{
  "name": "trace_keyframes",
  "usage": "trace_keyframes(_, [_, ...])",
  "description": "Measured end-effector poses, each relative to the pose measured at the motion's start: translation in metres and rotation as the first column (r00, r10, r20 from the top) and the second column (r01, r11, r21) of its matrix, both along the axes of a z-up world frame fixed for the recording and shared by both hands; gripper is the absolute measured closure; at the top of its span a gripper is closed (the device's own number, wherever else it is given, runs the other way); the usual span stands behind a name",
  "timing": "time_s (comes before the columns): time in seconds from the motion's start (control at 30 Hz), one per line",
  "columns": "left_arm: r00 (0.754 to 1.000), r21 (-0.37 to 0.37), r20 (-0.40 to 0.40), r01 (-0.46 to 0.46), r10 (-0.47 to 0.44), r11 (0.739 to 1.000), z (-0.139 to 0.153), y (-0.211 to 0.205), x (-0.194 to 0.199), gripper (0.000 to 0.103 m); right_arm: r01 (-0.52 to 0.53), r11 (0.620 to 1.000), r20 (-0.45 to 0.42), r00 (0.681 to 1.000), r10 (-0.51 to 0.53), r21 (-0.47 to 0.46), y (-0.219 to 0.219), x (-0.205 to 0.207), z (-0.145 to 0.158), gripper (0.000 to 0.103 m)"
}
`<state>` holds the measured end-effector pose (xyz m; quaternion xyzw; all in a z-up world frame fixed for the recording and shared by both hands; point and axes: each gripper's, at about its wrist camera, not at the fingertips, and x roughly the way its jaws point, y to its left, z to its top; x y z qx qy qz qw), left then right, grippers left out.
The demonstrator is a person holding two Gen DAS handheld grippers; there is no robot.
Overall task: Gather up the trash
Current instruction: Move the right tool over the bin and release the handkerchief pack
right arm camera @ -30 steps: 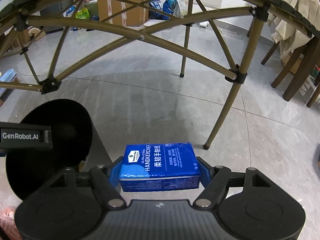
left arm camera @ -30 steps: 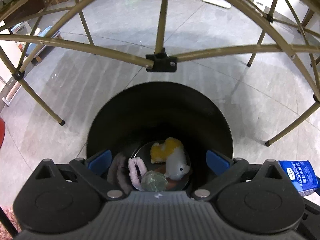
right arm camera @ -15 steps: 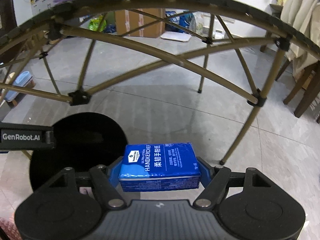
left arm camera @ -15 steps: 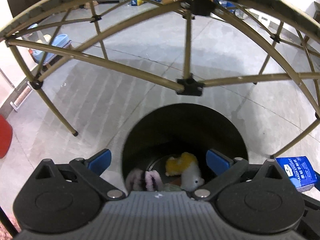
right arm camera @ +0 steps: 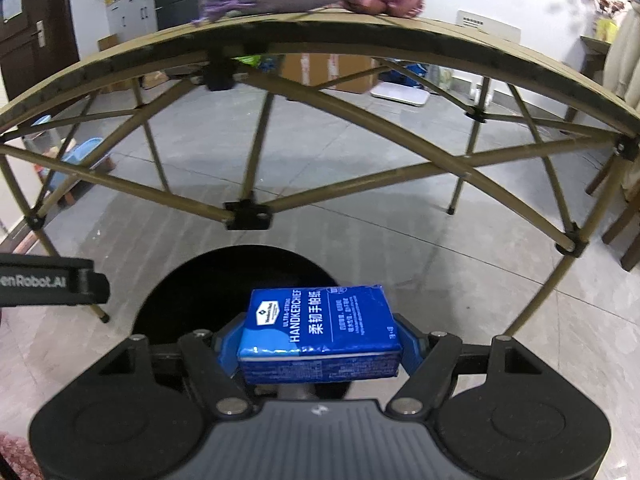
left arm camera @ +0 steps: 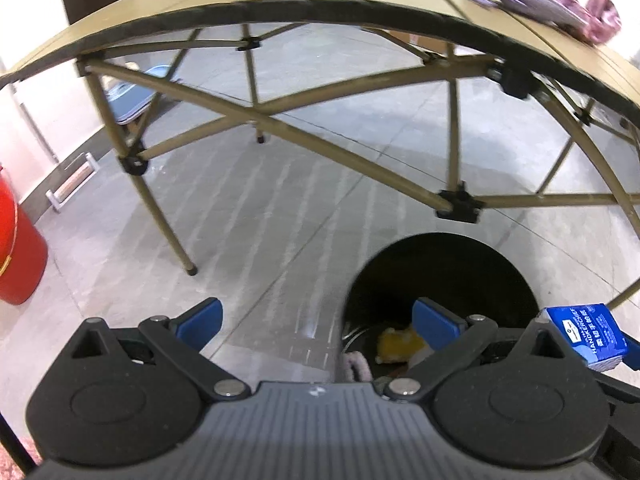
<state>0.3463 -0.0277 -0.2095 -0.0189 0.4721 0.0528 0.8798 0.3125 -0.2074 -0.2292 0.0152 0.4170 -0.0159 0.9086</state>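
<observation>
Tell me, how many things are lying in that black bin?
2 that I can make out: a yellow toy in the bin and something pink and fuzzy at its left. The gripper hides the rest.

Tissue pack (right arm camera: 320, 334): blue, with white lettering and a lighter blue swirl at one corner. Bin (left arm camera: 440, 272): black inside and out; contents include a yellow-and-white item (left arm camera: 398, 344) and a pale pink fuzzy piece (left arm camera: 354, 364). Fingers (left arm camera: 200, 320): blue pads on black bodies. Desk (left arm camera: 240, 20): tan top, dark edge, olive-tan frame with black joints. Floor (left arm camera: 260, 200): grey tile. Bucket (left arm camera: 16, 248): red.
</observation>
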Motion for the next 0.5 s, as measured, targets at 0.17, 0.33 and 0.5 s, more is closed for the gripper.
trace_keyframes(0.17, [1.000,-0.007,-0.004,-0.025,0.025,1.000,0.001,0.019,-0.002,0.000,-0.035,0.999,-0.003,0.999,0.035,0.008,0.019,0.006,-0.001,0.030])
trace_keyframes(0.33, [0.999,-0.001,-0.009,-0.041,0.041,0.999,-0.002,0.034,-0.004,0.000,-0.056,0.998,-0.014,0.998,0.056,0.028,0.034,0.014,-0.006,0.030])
trace_keyframes(0.5, [0.998,0.013,-0.022,-0.063,0.063,0.998,-0.008,0.047,-0.005,0.000,-0.075,0.996,-0.042,0.996,0.077,0.045,0.047,0.020,-0.016,0.030])
